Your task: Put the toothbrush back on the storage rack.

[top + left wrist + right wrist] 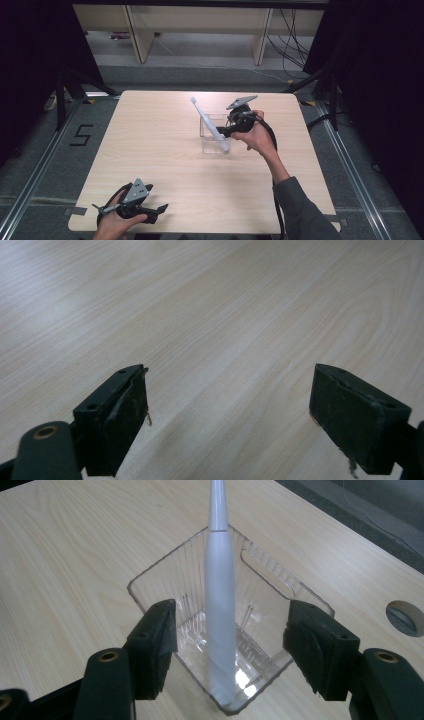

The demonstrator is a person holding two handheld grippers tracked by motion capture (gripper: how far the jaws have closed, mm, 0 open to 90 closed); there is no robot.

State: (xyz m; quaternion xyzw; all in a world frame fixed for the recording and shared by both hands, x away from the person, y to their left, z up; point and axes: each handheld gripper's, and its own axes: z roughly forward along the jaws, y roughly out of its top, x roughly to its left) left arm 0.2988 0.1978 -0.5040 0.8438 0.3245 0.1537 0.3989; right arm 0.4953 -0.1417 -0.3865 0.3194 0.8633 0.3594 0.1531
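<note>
While the pale wooden table is sitting on grey floor with dark curtains at both sides and light wooden furniture legs behind, a white electric toothbrush is leaning tilted inside a clear plastic container near the table's middle. The right gripper is hovering at the container with its jaws spread apart either side of the toothbrush, not touching it. The left gripper is resting at the near edge, jaws wide apart over bare wood.

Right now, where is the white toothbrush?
In the high view the toothbrush stands tilted in the clear container right of the table's middle, just left of the right gripper, whose jaws are open either side of it.
</note>
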